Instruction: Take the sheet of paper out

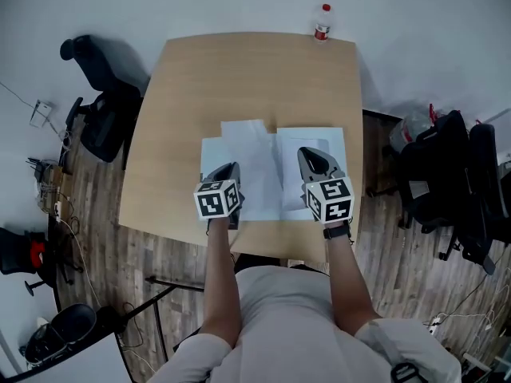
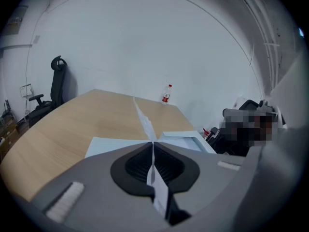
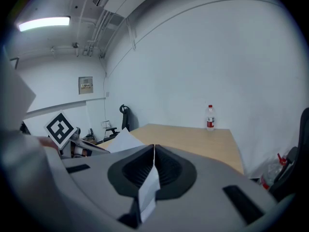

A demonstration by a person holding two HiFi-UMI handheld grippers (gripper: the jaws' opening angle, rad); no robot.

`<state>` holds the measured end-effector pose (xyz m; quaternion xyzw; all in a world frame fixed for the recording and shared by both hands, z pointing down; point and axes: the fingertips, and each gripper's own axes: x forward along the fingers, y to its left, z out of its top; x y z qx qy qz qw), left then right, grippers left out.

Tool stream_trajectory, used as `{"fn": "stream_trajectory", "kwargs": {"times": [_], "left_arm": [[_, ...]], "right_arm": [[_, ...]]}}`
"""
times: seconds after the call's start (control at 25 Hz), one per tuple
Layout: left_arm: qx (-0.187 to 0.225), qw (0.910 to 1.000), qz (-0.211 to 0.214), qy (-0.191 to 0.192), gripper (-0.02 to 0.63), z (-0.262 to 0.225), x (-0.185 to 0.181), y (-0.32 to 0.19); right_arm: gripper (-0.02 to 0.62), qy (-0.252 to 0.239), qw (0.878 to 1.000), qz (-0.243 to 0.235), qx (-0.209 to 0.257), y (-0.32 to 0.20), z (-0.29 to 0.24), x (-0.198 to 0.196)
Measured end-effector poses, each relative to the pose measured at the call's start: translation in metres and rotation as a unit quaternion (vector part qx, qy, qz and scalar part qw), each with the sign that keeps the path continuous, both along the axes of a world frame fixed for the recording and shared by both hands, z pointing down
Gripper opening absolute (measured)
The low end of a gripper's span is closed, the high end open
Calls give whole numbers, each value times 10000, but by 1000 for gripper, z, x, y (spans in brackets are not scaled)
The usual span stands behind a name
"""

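A white sheet of paper lies at the middle of a pale open folder on the wooden table. My left gripper is shut on the sheet's near edge. In the left gripper view the sheet runs edge-on from the shut left gripper, raised above the folder. My right gripper is over the folder's right leaf. In its own view the right gripper is shut on a thin white edge, apparently that leaf. The lifted sheet shows to its left.
A water bottle stands at the table's far edge. A black office chair is left of the table. More black chairs and a bag stand to its right. Cables lie on the wooden floor at left.
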<state>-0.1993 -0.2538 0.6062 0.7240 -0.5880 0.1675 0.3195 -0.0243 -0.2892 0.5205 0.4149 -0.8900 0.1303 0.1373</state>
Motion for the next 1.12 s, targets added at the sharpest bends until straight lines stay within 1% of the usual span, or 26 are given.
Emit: {"fn": "stream_trajectory", "kwargs": {"times": [0.12, 0.32, 0.52, 0.68, 0.84, 1.0, 1.12], "left_arm": [[270, 9995, -38, -139, 12, -24, 0, 1], [706, 9973, -87, -183, 12, -63, 8, 6], [1237, 9920, -81, -248, 12, -104, 21, 15], [1738, 9845, -81, -216, 12, -141, 33, 24], [2205, 9750, -34, -284, 12, -173, 47, 36], [2579, 9651, -24, -457, 12, -198, 54, 50], [2788, 9589, -13, -520, 12, -211, 60, 59]], "right_arm": [[12, -79, 9999, -9, 146, 4, -14, 2], [12, -212, 9994, 159, 222, 12, -38, 5], [12, -216, 9981, 132, 560, 30, -70, 6], [12, -267, 9965, 209, 766, 43, -89, 18], [12, -369, 9942, 326, 957, 55, -107, 32], [12, -444, 9915, 395, 1158, 69, -126, 41], [12, -477, 9895, 418, 1300, 79, -137, 47]]}}
